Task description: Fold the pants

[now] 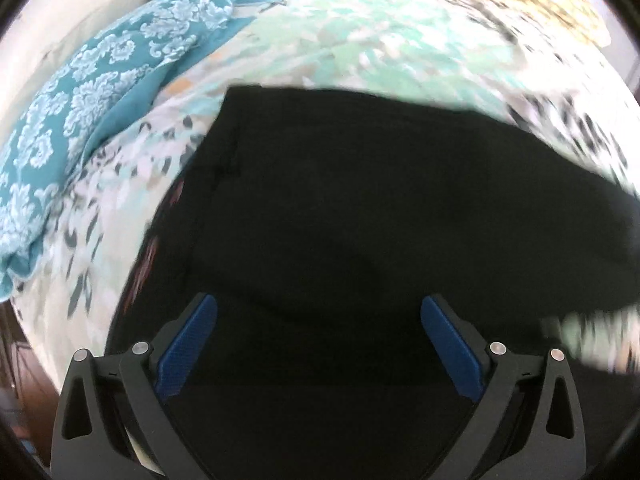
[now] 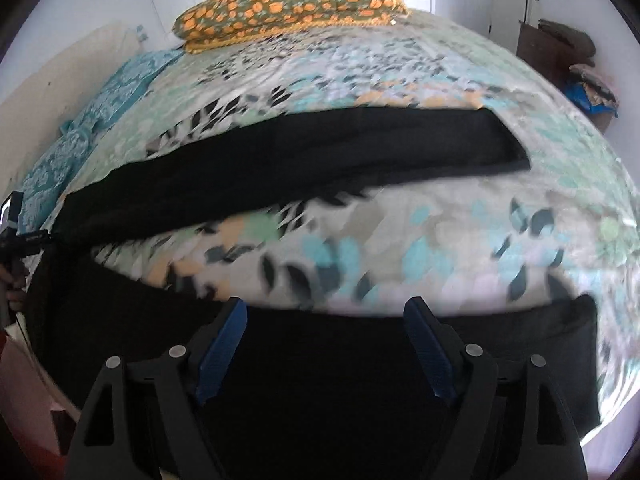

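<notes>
Black fabric pants (image 2: 304,160) lie across the floral-printed bedsheet (image 2: 400,236); an orange-flowered rectangular pillow (image 2: 288,4) sits behind, top centre; a teal damask-patterned cloth (image 1: 88,92) lies upper left.

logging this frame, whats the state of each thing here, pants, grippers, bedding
black pants: spread flat on the bed, legs apart in a V, not yet folded
left gripper: open, over the pants, holding nothing
right gripper: open, above a pant leg, holding nothing
bedsheet: spread over the bed under the pants
orange-flowered pillow: lying at the far end of the bed
teal patterned cloth: rumpled at the bed's edge
</notes>
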Available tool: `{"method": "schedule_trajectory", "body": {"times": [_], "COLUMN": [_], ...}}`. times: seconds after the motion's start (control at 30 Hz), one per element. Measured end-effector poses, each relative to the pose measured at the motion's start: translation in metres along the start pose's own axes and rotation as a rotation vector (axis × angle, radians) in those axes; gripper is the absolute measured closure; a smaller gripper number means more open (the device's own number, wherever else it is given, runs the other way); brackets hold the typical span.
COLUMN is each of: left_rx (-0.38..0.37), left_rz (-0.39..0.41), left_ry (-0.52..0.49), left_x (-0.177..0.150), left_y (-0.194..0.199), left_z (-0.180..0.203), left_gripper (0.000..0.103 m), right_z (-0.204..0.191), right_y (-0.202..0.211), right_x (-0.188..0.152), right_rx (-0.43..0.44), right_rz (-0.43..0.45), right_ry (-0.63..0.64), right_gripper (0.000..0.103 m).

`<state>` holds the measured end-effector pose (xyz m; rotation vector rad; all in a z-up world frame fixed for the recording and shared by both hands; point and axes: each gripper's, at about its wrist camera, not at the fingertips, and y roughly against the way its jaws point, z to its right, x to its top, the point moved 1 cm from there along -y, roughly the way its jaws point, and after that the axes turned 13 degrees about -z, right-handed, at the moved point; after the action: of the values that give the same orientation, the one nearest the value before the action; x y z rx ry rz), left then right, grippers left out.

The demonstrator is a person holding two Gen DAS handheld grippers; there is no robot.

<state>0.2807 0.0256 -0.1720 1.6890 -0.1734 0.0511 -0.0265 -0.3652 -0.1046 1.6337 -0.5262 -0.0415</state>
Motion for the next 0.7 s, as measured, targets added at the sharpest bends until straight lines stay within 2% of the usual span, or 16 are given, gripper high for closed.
{"method": "schedule_trajectory", "body": {"times": [0.1,0.2,0.23,0.3,0.37,0.4,0.47,0.53,0.6,0.67,0.7], "left_rx": [-0.040,-0.032,-0.011,-0.013,-0.026,-0.038,-0.066,-0.086,-0.084,-0.072,-0.073], "left_rz": [0.018,-0.024,-0.024,0.043,0.008,-0.006,-0.029,-0.036,-0.042,-0.053,-0.063], "left_ry": [-0.091,-0.213,-0.224,-0.180,-0.193,-0.200,-0.184,-0.159,-0.129,-0.083,-0.070], "left_x": [-0.046,-0.093,-0.106,-0.118,-0.112,-0.109,-0.104,-0.103,-0.103,-0.102,-0.102], "left_y": [0.009,-0.007,-0.015,-0.011,-0.010,-0.011,-0.014,-0.017,-0.015,-0.014,-0.014], "left_z": [0.023,0.060,0.069,0.071,0.070,0.068,0.060,0.051,0.044,0.034,0.030], "left_gripper": [0.001,0.001,0.000,0.000,0.000,0.000,0.000,0.000,0.000,0.000,0.000], "right_z": [-0.037,-0.072,-0.078,-0.077,-0.063,-0.048,-0.007,0.052,0.087,0.091,0.084], "right_y": [-0.011,-0.030,-0.039,-0.046,-0.040,-0.037,-0.029,-0.021,-0.008,-0.004,-0.007], "right_x": [-0.016,-0.030,-0.034,-0.041,-0.044,-0.044,-0.046,-0.055,-0.064,-0.065,-0.065], "right_rx": [0.072,0.094,0.082,0.036,-0.009,-0.077,-0.156,-0.152,-0.084,-0.075,-0.110], "right_rz": [-0.052,-0.109,-0.136,-0.143,-0.102,-0.095,-0.079,-0.062,-0.005,0.003,-0.013], "right_ry": [0.050,0.128,0.152,0.175,0.174,0.147,0.037,-0.187,-0.343,-0.367,-0.338], "right_gripper": [0.022,0.022,0.022,0.022,0.022,0.022,0.022,0.021,0.022,0.021,0.017]}}
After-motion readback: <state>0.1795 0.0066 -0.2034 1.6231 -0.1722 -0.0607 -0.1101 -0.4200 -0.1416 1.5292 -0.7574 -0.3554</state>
